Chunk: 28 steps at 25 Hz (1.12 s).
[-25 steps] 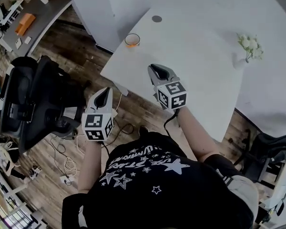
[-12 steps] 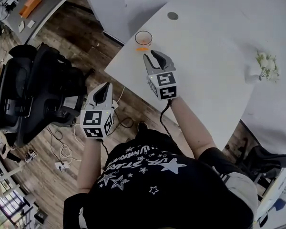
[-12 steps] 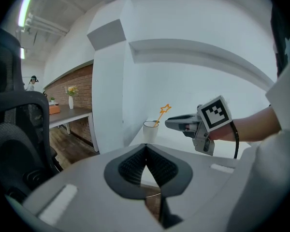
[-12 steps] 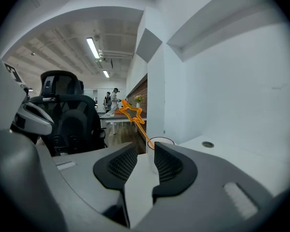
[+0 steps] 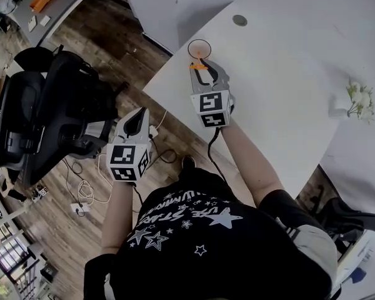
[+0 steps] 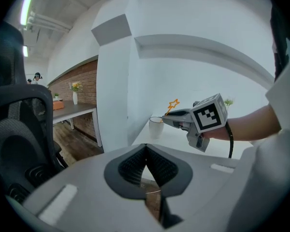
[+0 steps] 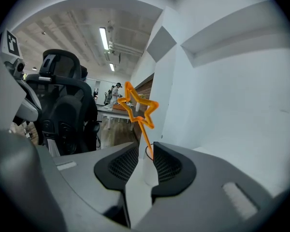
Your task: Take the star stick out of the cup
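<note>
A white cup (image 5: 199,46) stands near the left corner of the white table (image 5: 281,86). An orange star stick (image 5: 200,64) leans out of it toward me. My right gripper (image 5: 202,69) reaches up to the cup's near side. In the right gripper view its jaws (image 7: 145,151) stand apart and are closing, with the stick's thin shaft (image 7: 147,138) between them close to the right pad and the star (image 7: 137,106) above them. The cup (image 7: 149,172) shows through the gap. My left gripper (image 5: 136,119) hangs over the floor left of the table, shut (image 6: 145,151) on nothing.
A black office chair (image 5: 56,117) stands left of the table, with cables (image 5: 81,199) on the wooden floor. A small vase of flowers (image 5: 356,102) sits at the table's right edge and a round grey cap (image 5: 240,20) beyond the cup.
My right gripper has moved forward along the table to the cup, and its jaws now straddle the star stick. The left gripper has stayed where it was.
</note>
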{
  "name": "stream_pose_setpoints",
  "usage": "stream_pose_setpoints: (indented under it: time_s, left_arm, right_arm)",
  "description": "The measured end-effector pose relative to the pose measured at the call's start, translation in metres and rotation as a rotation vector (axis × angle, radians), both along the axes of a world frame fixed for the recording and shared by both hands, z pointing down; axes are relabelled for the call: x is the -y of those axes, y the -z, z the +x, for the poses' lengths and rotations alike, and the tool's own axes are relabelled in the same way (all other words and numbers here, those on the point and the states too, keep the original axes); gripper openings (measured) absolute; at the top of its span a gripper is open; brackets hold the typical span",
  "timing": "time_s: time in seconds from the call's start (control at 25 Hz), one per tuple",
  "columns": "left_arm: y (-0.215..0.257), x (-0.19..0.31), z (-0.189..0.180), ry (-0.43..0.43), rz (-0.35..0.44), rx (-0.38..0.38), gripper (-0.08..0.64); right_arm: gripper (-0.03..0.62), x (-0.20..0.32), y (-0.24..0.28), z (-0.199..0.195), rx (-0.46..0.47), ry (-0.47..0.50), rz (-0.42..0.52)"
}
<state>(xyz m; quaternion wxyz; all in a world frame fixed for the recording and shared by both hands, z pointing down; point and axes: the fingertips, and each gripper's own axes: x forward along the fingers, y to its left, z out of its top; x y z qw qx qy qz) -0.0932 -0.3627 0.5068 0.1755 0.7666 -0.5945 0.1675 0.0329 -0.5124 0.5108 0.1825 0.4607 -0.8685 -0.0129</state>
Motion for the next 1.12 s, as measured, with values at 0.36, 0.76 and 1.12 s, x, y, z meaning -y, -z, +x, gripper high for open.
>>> stream_pose_setpoints:
  time_s: [0.36, 0.76, 1.12]
  left_arm:
    - [-0.001, -0.007, -0.002, 0.012, 0.000, 0.003, 0.002]
    - [0.003, -0.031, 0.004, -0.024, 0.010, -0.010, 0.002]
    - [0.018, -0.073, 0.003, -0.070, 0.037, -0.058, 0.002]
  right_arm:
    - [0.034, 0.007, 0.004, 0.005, 0.010, -0.047, 0.008]
    - [0.032, -0.009, 0.030, 0.028, 0.054, -0.103, 0.025]
    - [0.032, -0.065, 0.089, 0.038, 0.058, -0.129, 0.129]
